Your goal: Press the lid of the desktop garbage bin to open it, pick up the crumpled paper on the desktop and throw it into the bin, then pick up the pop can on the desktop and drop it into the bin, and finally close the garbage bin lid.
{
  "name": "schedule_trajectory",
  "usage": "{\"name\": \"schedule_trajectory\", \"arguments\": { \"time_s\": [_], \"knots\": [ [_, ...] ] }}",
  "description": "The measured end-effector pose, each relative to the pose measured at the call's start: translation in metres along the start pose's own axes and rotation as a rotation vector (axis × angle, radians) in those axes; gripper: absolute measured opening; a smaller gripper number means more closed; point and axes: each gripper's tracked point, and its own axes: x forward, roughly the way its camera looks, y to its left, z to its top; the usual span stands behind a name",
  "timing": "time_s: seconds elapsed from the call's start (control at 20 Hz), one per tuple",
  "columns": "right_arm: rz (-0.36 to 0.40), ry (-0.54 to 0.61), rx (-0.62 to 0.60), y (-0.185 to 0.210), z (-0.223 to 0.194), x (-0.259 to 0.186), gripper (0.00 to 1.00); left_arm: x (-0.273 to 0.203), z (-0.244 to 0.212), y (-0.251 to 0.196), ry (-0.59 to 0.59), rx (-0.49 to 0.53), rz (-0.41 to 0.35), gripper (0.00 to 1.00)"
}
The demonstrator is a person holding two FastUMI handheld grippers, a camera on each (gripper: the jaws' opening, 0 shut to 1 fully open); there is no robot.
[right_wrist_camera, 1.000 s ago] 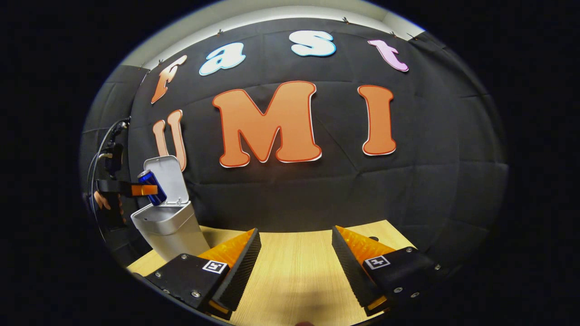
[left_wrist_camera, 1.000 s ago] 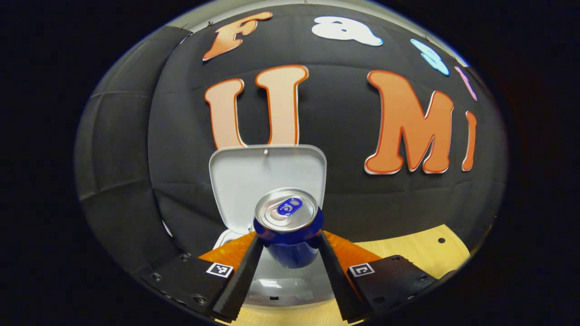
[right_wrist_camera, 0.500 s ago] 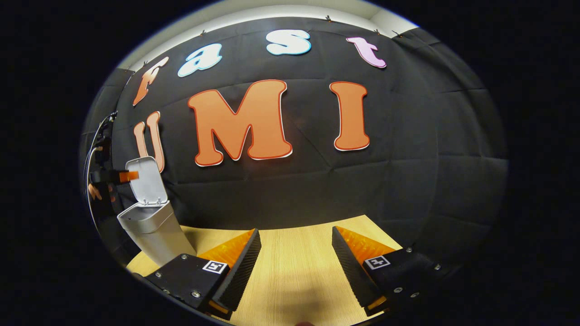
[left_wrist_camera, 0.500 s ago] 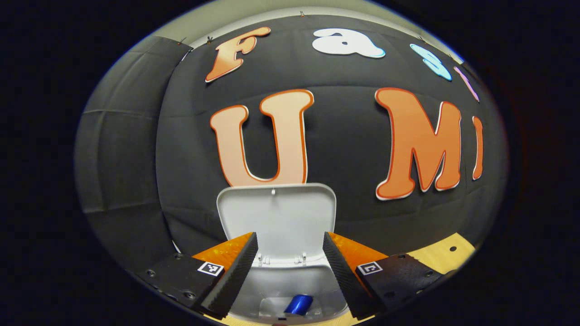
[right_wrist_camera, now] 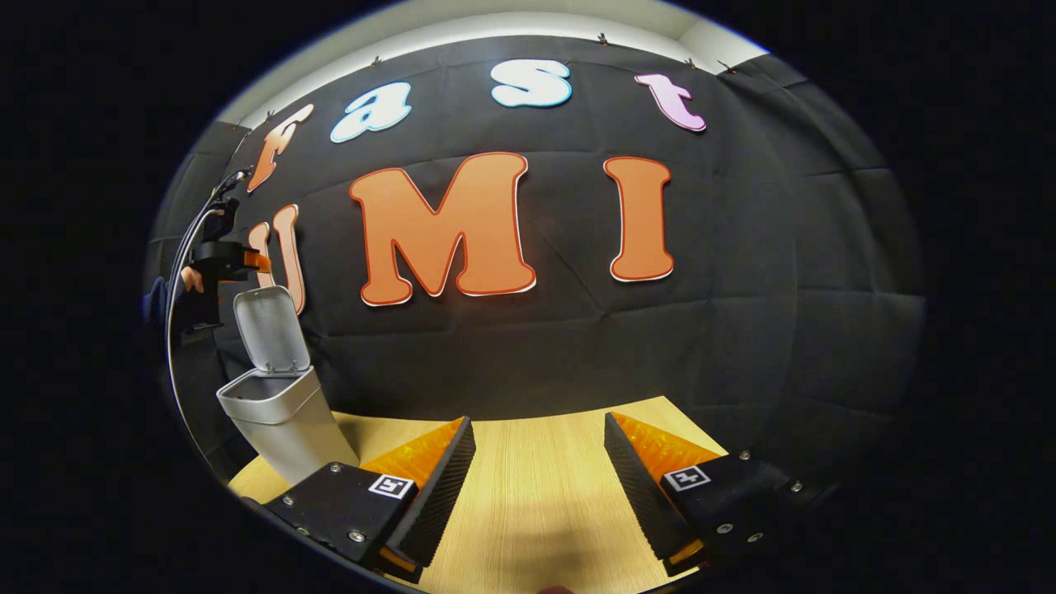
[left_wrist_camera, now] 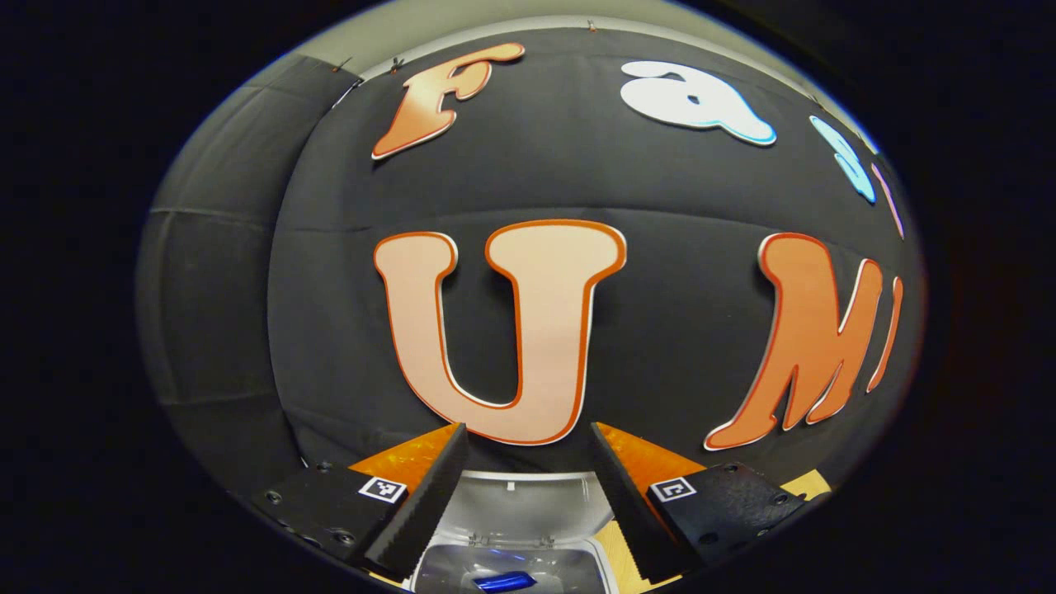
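The blue pop can (left_wrist_camera: 505, 581) lies inside the white garbage bin (left_wrist_camera: 450, 569), seen from above in the left gripper view. The raised lid (left_wrist_camera: 520, 503) stands upright behind the opening. My left gripper (left_wrist_camera: 525, 503) hangs open above the bin with nothing between its fingers. In the right gripper view the bin (right_wrist_camera: 285, 421) stands at the table's left end with its lid (right_wrist_camera: 268, 328) up, and the left gripper (right_wrist_camera: 247, 261) hovers above the lid's top edge, held by a hand (right_wrist_camera: 195, 280). My right gripper (right_wrist_camera: 536, 487) is open over the wooden table (right_wrist_camera: 536, 511).
The black cloth wall rises close behind the bin. Cables (right_wrist_camera: 194, 239) trail from the left gripper at the far left. A small dark hole (left_wrist_camera: 802, 485) marks the tabletop to the right of the bin.
The left gripper let go of the can, which fell into the bin, and then rose above the lid. The right gripper has hardly moved.
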Motion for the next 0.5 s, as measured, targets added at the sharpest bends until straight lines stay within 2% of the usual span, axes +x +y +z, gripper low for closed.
{"name": "schedule_trajectory", "arguments": {
  "time_s": [0.15, 0.2, 0.25, 0.5],
  "knots": [
    [-0.019, 0.001, 0.005, -0.008, 0.001, -0.004, 0.94, 0.016, -0.022, -0.003, 0.072, 0.038, -0.009, 0.92],
    [-0.025, -0.001, 0.005, -0.01, 0.001, -0.006, 0.94, 0.015, -0.028, -0.002, 0.096, 0.054, -0.007, 0.89],
    [-0.029, -0.004, 0.004, -0.012, 0.001, -0.006, 0.94, 0.017, -0.021, -0.004, 0.07, 0.058, -0.008, 0.9],
    [-0.03, 0.011, -0.006, -0.013, -0.006, -0.011, 0.94, -0.019, -0.04, -0.007, 0.154, 0.066, -0.058, 0.92]
  ]
}}
